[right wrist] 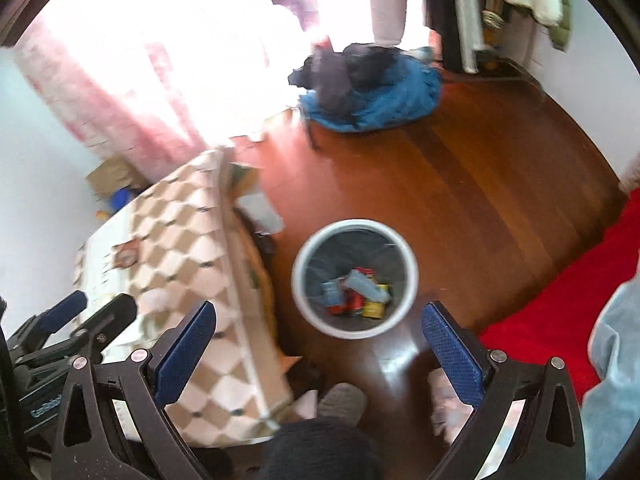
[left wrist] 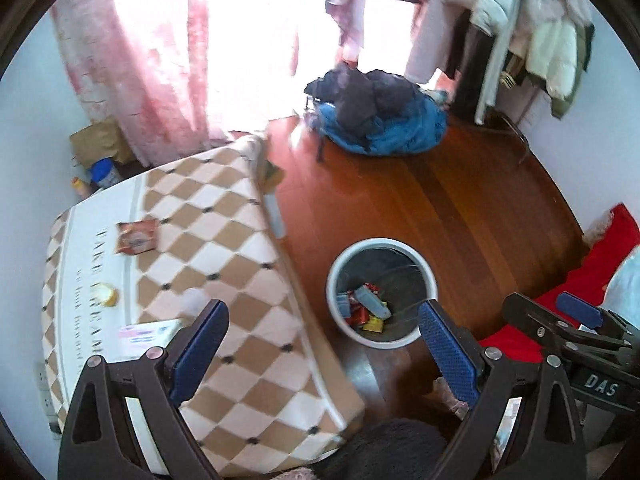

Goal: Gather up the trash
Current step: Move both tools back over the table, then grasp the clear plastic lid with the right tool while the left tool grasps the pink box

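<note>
A white-rimmed trash bin [left wrist: 400, 242] [right wrist: 356, 224] stands on the wooden floor beside a table and holds several red, yellow and blue-grey wrappers. On the table's checkered cloth [left wrist: 224, 248] [right wrist: 180, 224] lie an orange-red snack wrapper [left wrist: 136, 236] [right wrist: 126, 254], a small yellow round item [left wrist: 106, 294] and a white packet [left wrist: 144, 336]. My left gripper [left wrist: 324, 352] [right wrist: 102, 304] hangs open over the table edge, near the bin, nothing between its blue pads. My right gripper [right wrist: 318, 352] [left wrist: 540, 302] is open and empty above the floor just short of the bin.
A pile of blue and dark clothes [left wrist: 380, 120] lies on the floor behind the bin. Coats hang on a rack [left wrist: 520, 40] at the back right. Red fabric [left wrist: 592, 272] borders the right. A cardboard box [left wrist: 100, 140] and bottles sit by the pink curtain.
</note>
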The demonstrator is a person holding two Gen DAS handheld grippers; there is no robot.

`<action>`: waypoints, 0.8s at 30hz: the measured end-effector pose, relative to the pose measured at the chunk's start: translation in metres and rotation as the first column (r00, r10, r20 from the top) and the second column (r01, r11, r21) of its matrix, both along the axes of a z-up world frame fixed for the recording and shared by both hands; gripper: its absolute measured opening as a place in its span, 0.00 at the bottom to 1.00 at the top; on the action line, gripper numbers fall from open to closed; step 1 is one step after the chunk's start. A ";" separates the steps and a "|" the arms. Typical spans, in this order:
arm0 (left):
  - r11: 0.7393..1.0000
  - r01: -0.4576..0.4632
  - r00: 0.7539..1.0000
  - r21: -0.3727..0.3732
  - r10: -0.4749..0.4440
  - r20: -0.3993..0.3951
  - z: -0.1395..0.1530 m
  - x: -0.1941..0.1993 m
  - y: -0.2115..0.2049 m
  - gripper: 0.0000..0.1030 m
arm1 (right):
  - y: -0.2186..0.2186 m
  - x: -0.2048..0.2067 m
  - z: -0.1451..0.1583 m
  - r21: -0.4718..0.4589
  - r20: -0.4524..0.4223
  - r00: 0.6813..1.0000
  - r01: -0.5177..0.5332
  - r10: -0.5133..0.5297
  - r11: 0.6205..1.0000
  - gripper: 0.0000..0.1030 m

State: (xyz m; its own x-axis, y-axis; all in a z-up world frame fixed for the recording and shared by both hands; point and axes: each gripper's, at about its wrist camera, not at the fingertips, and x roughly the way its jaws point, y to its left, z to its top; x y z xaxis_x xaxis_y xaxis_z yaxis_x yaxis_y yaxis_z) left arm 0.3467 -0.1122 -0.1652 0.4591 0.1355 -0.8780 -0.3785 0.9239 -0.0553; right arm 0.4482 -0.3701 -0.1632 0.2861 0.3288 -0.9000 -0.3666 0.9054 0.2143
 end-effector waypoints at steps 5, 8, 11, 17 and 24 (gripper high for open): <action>0.994 -0.106 0.994 -0.011 0.105 -0.027 -0.018 -0.052 0.054 0.94 | 0.075 -0.034 -0.019 0.003 -0.050 0.991 -0.125 0.125 0.992 1.00; 0.979 -0.205 0.976 -0.018 0.203 -0.084 -0.048 -0.088 0.098 0.94 | 0.123 -0.053 -0.050 -0.004 -0.103 0.976 -0.192 0.191 0.981 1.00; 0.945 -0.326 0.936 -0.032 0.318 -0.152 -0.085 -0.123 0.150 0.94 | 0.163 -0.066 -0.081 0.019 -0.159 0.959 -0.235 0.235 0.972 1.00; 0.863 -0.503 0.844 -0.054 0.477 -0.245 -0.143 -0.171 0.220 0.94 | 0.250 -0.072 -0.147 0.021 -0.252 0.930 -0.273 0.269 0.962 0.97; 0.803 -0.586 0.790 -0.111 0.535 -0.299 -0.176 -0.185 0.253 0.94 | 0.314 -0.071 -0.186 -0.035 -0.227 0.927 -0.314 0.298 0.949 0.66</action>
State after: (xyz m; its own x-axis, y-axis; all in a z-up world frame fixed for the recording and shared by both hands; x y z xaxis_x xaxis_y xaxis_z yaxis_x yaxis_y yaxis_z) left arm 0.1613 0.1412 -0.3411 0.1245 0.1235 -0.9845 -0.8504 0.5245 -0.0417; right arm 0.3773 -0.0557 -0.3491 -0.0219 0.3037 -0.9525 -0.5802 0.7720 0.2595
